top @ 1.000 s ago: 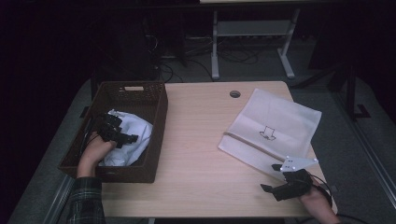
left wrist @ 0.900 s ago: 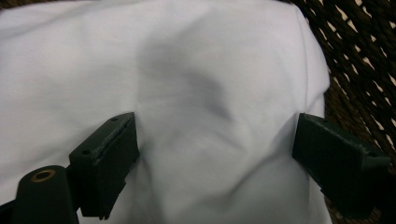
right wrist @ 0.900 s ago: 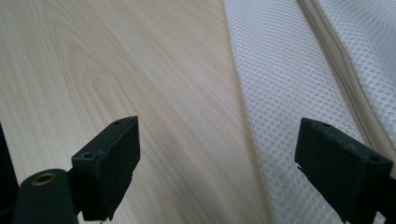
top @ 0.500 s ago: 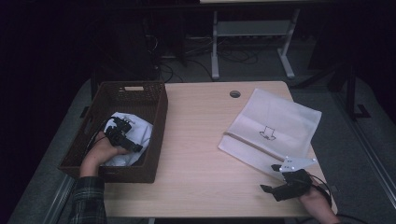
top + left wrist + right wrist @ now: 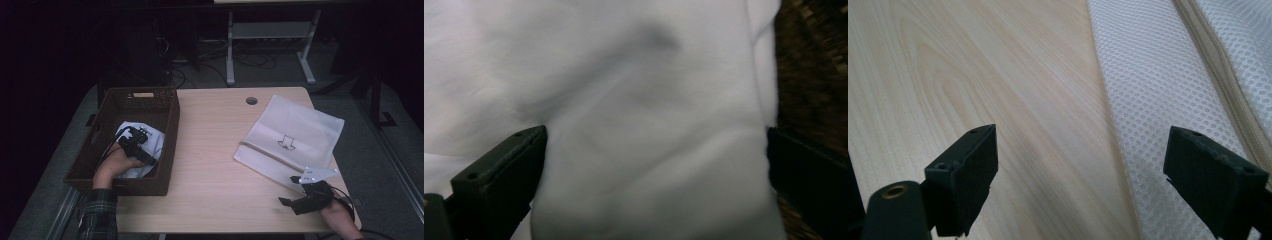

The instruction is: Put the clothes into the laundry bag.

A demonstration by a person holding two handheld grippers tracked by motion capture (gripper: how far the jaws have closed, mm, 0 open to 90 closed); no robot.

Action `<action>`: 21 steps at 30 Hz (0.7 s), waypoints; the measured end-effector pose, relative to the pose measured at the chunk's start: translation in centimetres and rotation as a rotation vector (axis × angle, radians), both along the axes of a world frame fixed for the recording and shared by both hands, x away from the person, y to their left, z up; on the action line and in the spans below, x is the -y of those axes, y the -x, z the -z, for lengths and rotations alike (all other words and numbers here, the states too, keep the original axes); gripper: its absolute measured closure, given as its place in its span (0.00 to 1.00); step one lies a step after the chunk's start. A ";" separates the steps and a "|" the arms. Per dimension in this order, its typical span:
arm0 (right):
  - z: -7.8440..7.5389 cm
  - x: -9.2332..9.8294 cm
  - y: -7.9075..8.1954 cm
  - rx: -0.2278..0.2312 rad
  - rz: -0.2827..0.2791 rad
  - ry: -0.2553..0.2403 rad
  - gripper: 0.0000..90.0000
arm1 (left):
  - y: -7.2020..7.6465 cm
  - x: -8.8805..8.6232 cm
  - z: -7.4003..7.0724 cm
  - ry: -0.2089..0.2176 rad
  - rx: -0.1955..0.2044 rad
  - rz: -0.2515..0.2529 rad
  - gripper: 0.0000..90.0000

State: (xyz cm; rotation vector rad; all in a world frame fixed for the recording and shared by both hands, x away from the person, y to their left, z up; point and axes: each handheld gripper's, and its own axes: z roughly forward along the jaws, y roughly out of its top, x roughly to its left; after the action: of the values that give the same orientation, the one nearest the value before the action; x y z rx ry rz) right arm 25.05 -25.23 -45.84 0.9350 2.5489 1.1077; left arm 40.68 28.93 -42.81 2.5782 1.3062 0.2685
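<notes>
White cloth lies bunched in the near half of the brown wicker basket, left of frame in the high view. Left gripper sits directly over it; in the left gripper view the cloth spans the gap between the jaws, which have just been opening and now stand released, a fold bulging between them. Right gripper, jaws apart and holding nothing, rests lower right beside the mesh laundry bag on the tabletop, well apart from the cloth. Left hand is the nearer.

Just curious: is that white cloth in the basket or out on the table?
In the basket. The high view shows the white cloth lying inside its woven walls, under the left gripper.
</notes>
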 end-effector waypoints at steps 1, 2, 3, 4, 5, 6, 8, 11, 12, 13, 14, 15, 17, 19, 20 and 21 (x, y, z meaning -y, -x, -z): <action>0.0 0.0 0.0 0.000 0.000 0.000 0.15 | 0.0 0.0 0.0 0.000 0.000 0.000 0.00; 0.0 0.1 0.0 -0.002 0.002 -0.002 0.15 | 0.0 0.2 -0.1 0.016 0.002 -0.012 0.00; 0.0 0.1 0.0 -0.002 0.002 -0.002 0.15 | 0.0 0.5 0.3 -0.016 0.006 -0.009 0.00; 0.1 0.2 -0.1 -0.004 0.004 -0.002 0.15 | 0.0 0.9 0.7 -0.057 0.010 -0.002 0.00; 0.1 0.2 -0.1 -0.006 0.007 -0.003 0.15 | 0.0 1.2 0.9 -0.085 0.011 -0.002 0.00; 0.1 0.2 -0.2 -0.005 0.008 -0.003 0.15 | 0.0 1.4 0.9 -0.091 0.010 -0.009 0.00; 0.1 0.2 -0.2 -0.006 0.007 -0.003 0.15 | 0.0 1.3 1.0 -0.088 0.009 -0.013 0.00; 0.1 0.2 -0.1 -0.006 0.005 -0.001 0.15 | 0.0 1.1 1.0 -0.075 0.005 -0.016 0.00; 0.1 0.2 -0.1 -0.003 0.005 -0.001 0.15 | 0.0 1.1 1.0 -0.070 0.004 -0.020 0.00; 0.1 0.2 0.0 -0.003 0.006 -0.002 0.15 | -0.1 1.0 1.0 -0.077 0.007 -0.022 0.00; 0.0 0.2 0.0 -0.001 0.007 -0.004 0.15 | -0.1 0.8 0.9 -0.076 0.008 -0.023 0.03; 0.0 0.3 0.0 0.001 0.009 -0.005 0.15 | -0.1 0.7 0.8 -0.069 0.009 -0.026 0.05; 0.0 0.3 0.0 -0.001 0.009 -0.005 0.15 | -0.1 0.6 0.6 -0.066 0.017 -0.033 0.17; 0.0 0.3 0.0 -0.001 0.008 -0.004 0.15 | 0.0 -0.2 0.0 -0.061 0.042 -0.051 0.31; 0.0 0.3 0.0 0.000 0.007 -0.005 0.15 | 0.0 -0.2 0.0 -0.067 0.047 -0.044 0.32; 0.0 0.4 0.0 0.001 0.006 -0.005 0.15 | 0.1 -0.1 0.0 -0.074 0.049 -0.040 0.35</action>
State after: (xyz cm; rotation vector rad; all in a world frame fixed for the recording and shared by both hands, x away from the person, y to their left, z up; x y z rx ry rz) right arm 25.05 -25.58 -45.85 0.9431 2.5418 1.1133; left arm 40.63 29.08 -42.83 2.5907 1.3567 0.3921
